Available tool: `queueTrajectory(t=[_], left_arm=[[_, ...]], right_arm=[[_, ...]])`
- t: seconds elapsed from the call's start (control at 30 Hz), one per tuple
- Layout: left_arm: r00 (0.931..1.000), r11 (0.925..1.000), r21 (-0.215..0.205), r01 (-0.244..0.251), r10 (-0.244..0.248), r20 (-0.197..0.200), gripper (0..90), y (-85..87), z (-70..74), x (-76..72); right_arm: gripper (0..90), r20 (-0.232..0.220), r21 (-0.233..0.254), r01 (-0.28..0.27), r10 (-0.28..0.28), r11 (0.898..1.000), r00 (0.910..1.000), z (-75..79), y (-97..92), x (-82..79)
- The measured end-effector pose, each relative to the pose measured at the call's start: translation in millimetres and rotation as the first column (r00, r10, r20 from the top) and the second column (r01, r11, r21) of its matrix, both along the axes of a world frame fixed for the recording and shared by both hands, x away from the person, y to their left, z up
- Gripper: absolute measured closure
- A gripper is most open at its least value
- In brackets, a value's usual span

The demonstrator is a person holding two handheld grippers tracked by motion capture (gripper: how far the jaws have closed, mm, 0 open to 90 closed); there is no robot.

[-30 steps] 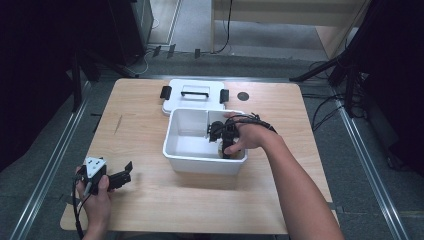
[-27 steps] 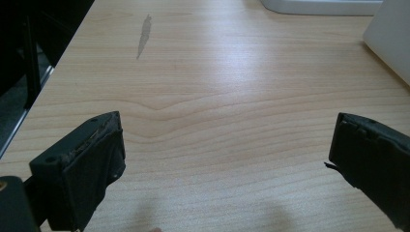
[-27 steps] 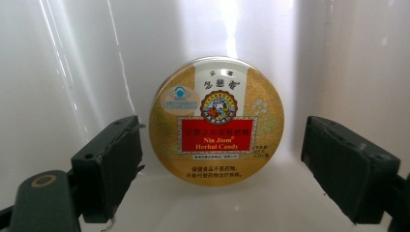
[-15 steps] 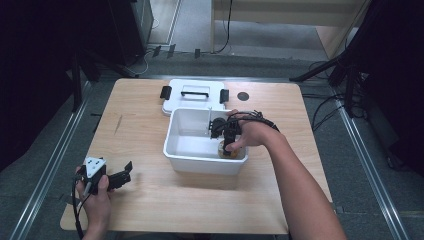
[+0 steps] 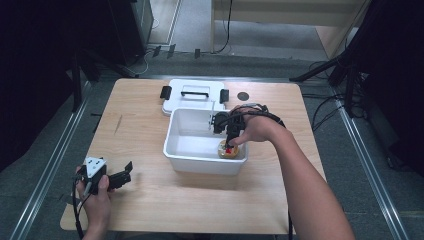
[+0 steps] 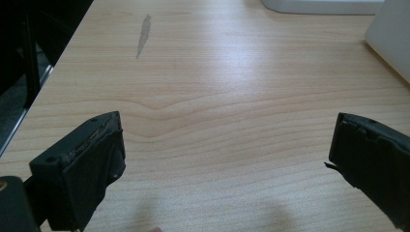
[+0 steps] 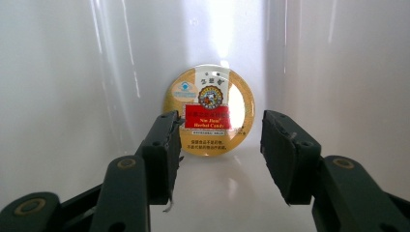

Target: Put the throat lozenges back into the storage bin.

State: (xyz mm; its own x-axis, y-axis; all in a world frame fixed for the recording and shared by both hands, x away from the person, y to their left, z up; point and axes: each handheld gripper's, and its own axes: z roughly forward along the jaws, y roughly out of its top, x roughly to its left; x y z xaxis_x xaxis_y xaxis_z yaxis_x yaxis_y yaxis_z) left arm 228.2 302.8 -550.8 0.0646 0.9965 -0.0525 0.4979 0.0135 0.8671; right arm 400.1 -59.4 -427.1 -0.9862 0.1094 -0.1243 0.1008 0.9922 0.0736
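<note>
The candy tin (image 7: 209, 111) is gold with a red label band and a little round emblem on top. It sits in a plain glossy white bin (image 5: 200, 159). Tongs (image 7: 220, 154) are black, and the surface (image 6: 232, 87) is pale wood grain with one grey smear upper left.

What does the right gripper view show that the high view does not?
Right gripper view: the tin's label, gold with a red band, readable. The right gripper's jaws stand apart in front of it; they have just been closing, with nothing between the pads.
High view: the lid lies behind the bin, and the left gripper rests open at the table's near left corner.
Both: the round tin inside the white bin, with the right gripper over it.
</note>
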Motion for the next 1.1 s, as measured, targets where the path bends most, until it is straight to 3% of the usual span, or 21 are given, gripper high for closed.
queueTrajectory(t=[0.13,0.37,0.63,0.7,0.87,1.1], left_arm=[[1.0000,1.0000,0.003,-0.004,0.004,0.002,0.0,-0.4,0.1,-0.1],[1.0000,1.0000,0.002,-0.004,0.004,0.005,0.0,-0.5,-0.1,0.2],[1.0000,1.0000,0.003,-0.002,0.002,0.004,0.0,-0.5,0.0,0.1],[1.0000,1.0000,0.005,-0.002,0.002,0.003,0.0,-0.5,0.2,0.1],[1.0000,1.0000,0.003,-0.001,0.001,0.004,0.0,-0.4,0.2,0.1],[1.0000,1.0000,0.001,-0.002,0.002,0.005,0.0,-0.1,0.1,0.1]], right_arm=[[59.2,0.011,0.014,-0.006,0.006,1.000,0.9999,13.5,-1.4,-2.9],[66.2,0.022,0.037,-0.011,0.011,0.999,0.9997,29.2,-5.8,-6.3],[66.5,0.040,0.057,-0.003,0.001,0.998,0.9992,49.6,-15.2,-9.3],[66.5,0.048,0.069,0.013,-0.016,0.998,0.9987,61.0,-22.6,-11.7],[65.9,0.063,0.085,0.024,-0.029,0.996,0.9976,73.1,-34.9,-14.1],[65.3,0.069,0.085,0.048,-0.054,0.995,0.9962,80.7,-54.0,-17.6]])
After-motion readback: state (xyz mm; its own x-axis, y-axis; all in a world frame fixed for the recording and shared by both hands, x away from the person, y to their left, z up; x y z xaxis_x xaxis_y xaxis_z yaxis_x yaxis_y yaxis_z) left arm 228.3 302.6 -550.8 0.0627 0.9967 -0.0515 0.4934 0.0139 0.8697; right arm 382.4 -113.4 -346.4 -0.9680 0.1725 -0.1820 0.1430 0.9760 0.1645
